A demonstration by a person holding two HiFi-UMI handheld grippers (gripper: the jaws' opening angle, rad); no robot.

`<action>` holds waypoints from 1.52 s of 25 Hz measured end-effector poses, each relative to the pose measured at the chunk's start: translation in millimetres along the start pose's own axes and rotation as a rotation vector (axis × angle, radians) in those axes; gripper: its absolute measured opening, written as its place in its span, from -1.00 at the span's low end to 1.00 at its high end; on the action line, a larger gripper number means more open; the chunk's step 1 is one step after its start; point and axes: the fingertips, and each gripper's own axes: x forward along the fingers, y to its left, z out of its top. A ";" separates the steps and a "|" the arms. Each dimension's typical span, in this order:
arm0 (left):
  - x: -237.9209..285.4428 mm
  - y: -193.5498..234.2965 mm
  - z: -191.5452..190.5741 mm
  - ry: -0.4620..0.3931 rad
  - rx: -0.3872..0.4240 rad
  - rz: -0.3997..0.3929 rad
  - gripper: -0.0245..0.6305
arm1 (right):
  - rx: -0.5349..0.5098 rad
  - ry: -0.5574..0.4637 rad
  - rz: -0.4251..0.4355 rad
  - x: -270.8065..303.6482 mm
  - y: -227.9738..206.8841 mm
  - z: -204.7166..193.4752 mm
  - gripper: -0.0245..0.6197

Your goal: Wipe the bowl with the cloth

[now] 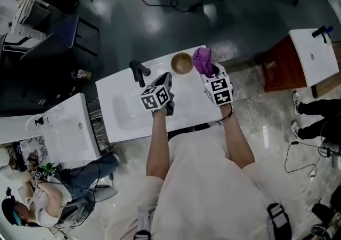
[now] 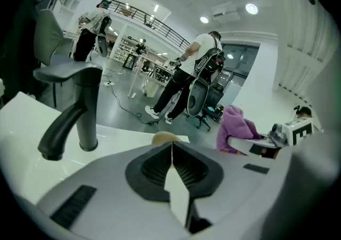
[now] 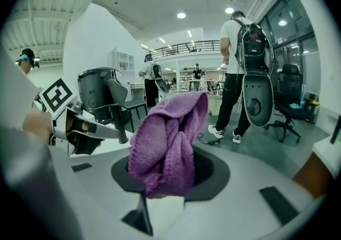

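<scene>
Cloth of purple fleece [image 3: 168,137] stood bunched between the jaws of the right tool [image 1: 209,73], which were clamped on its lower folds. The loose wad rose clear of the tips, probably so that soft fabric rather than plastic would meet the dish. The left tool [image 2: 172,161] had its jaws pressed together with nothing between them, and it rested low over the white bench [image 1: 122,121] beside the black faucet [image 1: 139,72], seemingly placed to steady the dish. The round wooden bowl [image 1: 181,63] sat upright near the far edge of the bench, just ahead of the left tool's tips. The cloth hung just beside its right rim, and whether they touched could not be told.
</scene>
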 end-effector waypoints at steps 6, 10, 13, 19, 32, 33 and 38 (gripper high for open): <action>30.7 21.3 -9.1 0.043 -0.151 -0.014 -0.72 | 0.002 0.021 0.013 10.2 -0.3 -5.6 -0.51; 43.8 31.8 -21.9 0.046 -0.270 -0.010 -0.62 | 0.005 0.044 0.050 15.0 10.7 -11.0 -0.51; 59.6 43.0 -25.9 0.073 -0.298 0.019 -0.52 | -0.012 0.047 0.065 22.1 12.8 -6.7 -0.51; 83.1 53.9 -29.8 0.127 -0.279 0.051 -0.53 | -0.012 0.060 0.096 32.2 11.3 -7.9 -0.50; 65.8 36.2 -4.1 0.035 -0.045 0.173 -0.86 | -0.044 0.072 0.114 33.7 11.4 -7.1 -0.50; 62.2 33.1 0.1 0.027 0.004 0.186 -0.86 | -0.057 0.072 0.121 34.1 14.0 -5.1 -0.50; 43.8 18.3 19.6 -0.026 0.232 0.255 -0.86 | -0.124 0.136 0.220 38.4 40.9 -11.5 -0.51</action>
